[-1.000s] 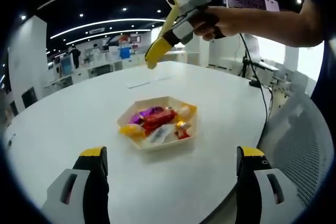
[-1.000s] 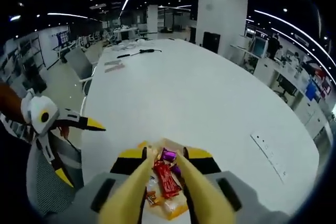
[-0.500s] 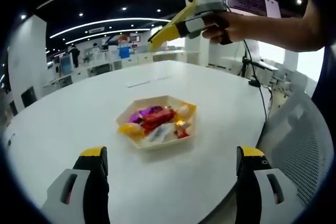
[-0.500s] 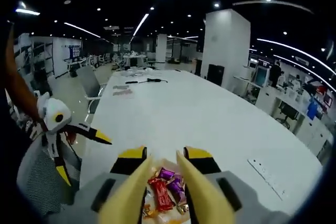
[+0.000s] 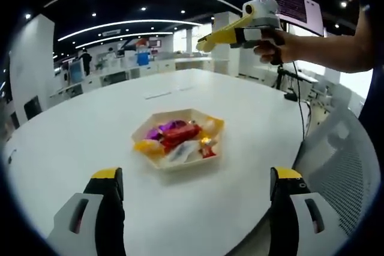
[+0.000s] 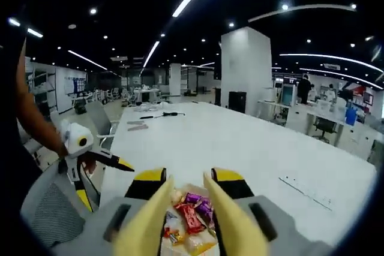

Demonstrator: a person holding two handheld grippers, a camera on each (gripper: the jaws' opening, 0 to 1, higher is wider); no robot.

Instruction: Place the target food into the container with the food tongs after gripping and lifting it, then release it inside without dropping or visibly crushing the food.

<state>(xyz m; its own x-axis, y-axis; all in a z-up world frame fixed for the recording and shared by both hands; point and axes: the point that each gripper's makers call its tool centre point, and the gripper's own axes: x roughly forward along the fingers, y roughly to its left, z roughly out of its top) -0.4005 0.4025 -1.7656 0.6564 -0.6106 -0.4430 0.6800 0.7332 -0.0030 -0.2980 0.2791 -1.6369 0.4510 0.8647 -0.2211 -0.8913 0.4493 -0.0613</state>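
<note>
Empty tongs (image 5: 207, 41) parted in the right gripper (image 5: 252, 25), left gripper (image 5: 198, 208) fingers apart; tray (image 5: 179, 140) filled, next is withdrawal.

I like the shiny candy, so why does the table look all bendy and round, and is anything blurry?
Left gripper view: the fisheye lens bows the white table into a curve; the tray of candy is sharp, with ceiling lights as bright streaks. Right gripper view: the yellow tongs near the lens look soft and stretched, and the ceiling is dark.
</note>
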